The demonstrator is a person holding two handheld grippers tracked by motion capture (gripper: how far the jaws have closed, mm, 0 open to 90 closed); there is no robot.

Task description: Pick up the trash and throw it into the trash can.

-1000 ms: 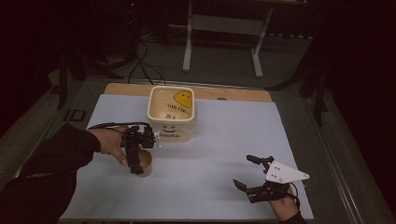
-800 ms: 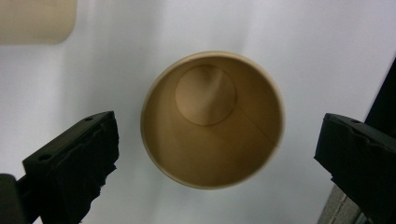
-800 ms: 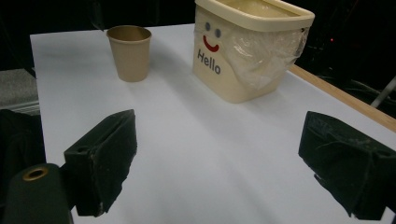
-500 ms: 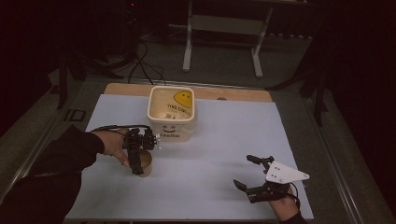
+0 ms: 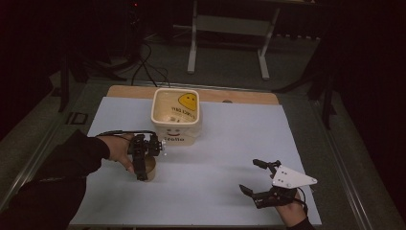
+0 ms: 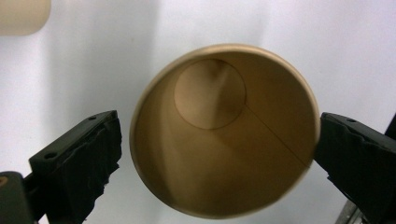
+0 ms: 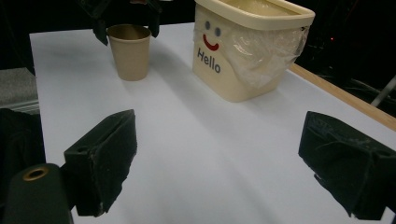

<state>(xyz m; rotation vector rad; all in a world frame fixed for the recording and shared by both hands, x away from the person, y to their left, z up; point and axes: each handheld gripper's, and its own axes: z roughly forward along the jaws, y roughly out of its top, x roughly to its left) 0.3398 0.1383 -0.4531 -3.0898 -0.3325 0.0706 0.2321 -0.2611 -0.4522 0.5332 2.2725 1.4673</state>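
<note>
The paper cup (image 5: 149, 167) stood upright on the white sheet (image 5: 225, 143) that covered the tabletop, toward its left edge and just in front of the cream tub (image 5: 176, 116). In the high view the left gripper (image 5: 142, 162) hung over the cup, pointing down, with the person's left hand (image 5: 119, 151) behind it. The tub sat near the far edge, its inside showing a yellow smiley face and a line of print too small to read. The right gripper (image 5: 258, 181) rested near the front right corner, its jaws spread wide with nothing between them.

In the left gripper view the cup (image 6: 224, 130) was seen straight down its mouth, empty, its round bottom and side seam plain. The left gripper (image 6: 217, 154) had just been closing its jaws with the cup between them; the right-hand jaw seemed to meet the rim, though the contact was hard to judge, while a narrow gap remained at the other jaw.

In the right gripper view the right gripper (image 7: 217, 158) stood wide open over the bare sheet. Beyond it the cup (image 7: 130, 51) stood apart from the tub (image 7: 247, 51), which bore two dot eyes, a red smile and the word "Hello"; crumpled clear plastic clung to its side.
</note>
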